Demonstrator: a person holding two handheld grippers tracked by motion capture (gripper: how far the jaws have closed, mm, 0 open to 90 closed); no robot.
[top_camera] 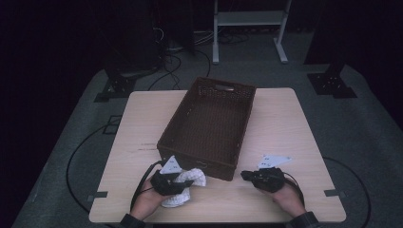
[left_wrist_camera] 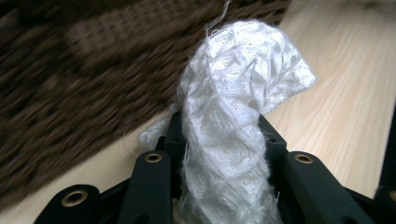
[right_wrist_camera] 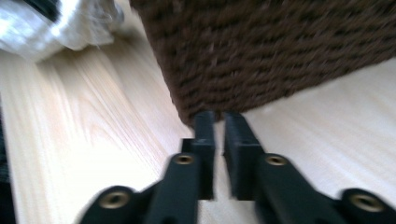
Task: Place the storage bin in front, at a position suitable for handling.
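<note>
Cloth [left_wrist_camera: 229,126] clamped in the left claw [top_camera: 186,183], bunched up between its jaws and just short of the basket [top_camera: 209,124] ahead — not in yet. Right claw [right_wrist_camera: 218,122] clenched on nothing, basket corner just beyond its tips. Left to do: lift cloth over the rim, drop it. No readable writing anywhere.

The brown wicker basket [top_camera: 207,126] stands just ahead of my 2 grippers, its near wall blocking any level pass forward. Bare table [top_camera: 290,128] lies free to either side, and between my hands.
</note>
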